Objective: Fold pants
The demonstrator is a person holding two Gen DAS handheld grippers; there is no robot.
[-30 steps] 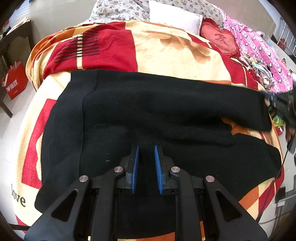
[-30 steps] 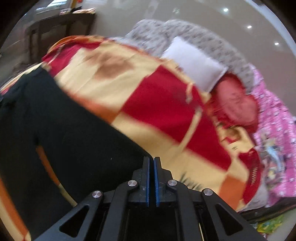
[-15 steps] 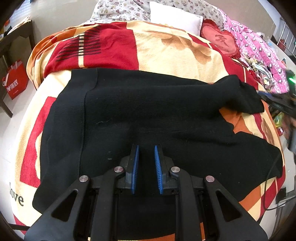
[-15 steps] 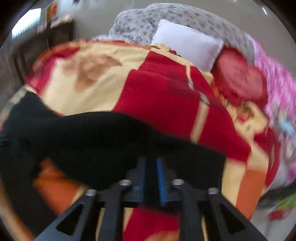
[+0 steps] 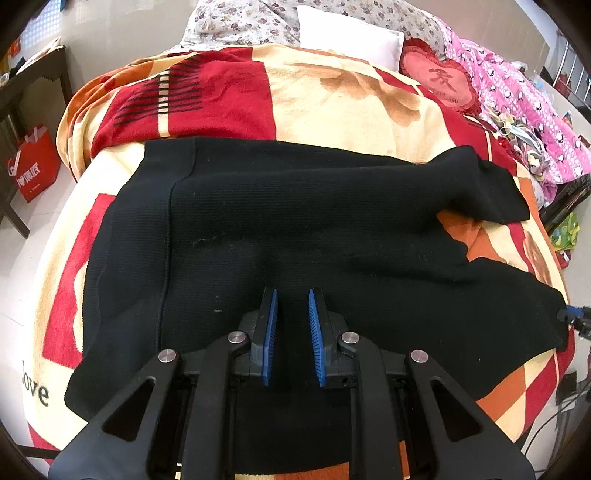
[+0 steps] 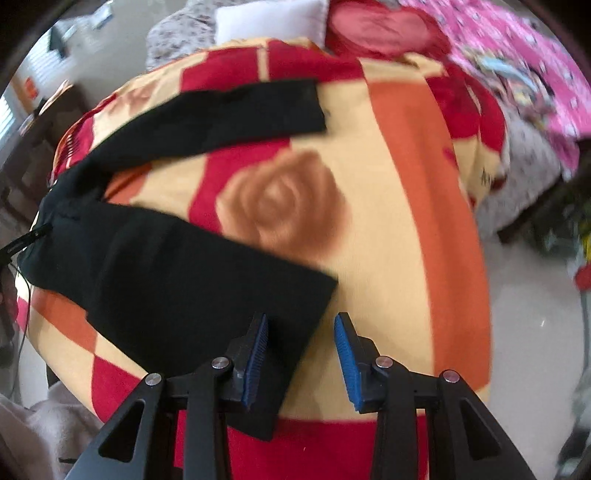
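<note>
Black knit pants (image 5: 295, 221) lie spread across a red, cream and orange blanket (image 5: 332, 96), waistband to the left and both legs running right. My left gripper (image 5: 292, 332) hovers low over the crotch area. Its blue pads stand a narrow gap apart, and no fold shows pinched between them. In the right wrist view the near leg (image 6: 184, 288) ends in a hem corner lying under and between the jaws of my right gripper (image 6: 301, 354). Those jaws are opening and the pads do not press on the cloth. The far leg (image 6: 240, 110) rests slack further up the blanket (image 6: 406, 184).
A white pillow (image 5: 347, 33), a red heart cushion (image 5: 439, 79) and a pink quilt (image 5: 517, 92) crowd the head and right side of the bed. A red bag (image 5: 33, 162) stands on the floor at the left beside dark furniture (image 5: 22, 85). Cables (image 5: 569, 398) hang at the lower right.
The far leg's end, stretched out to the right a second ago, has dropped slack onto the blanket. My right gripper swung over to the near leg's hem and its jaws parted. The left gripper stayed put.
</note>
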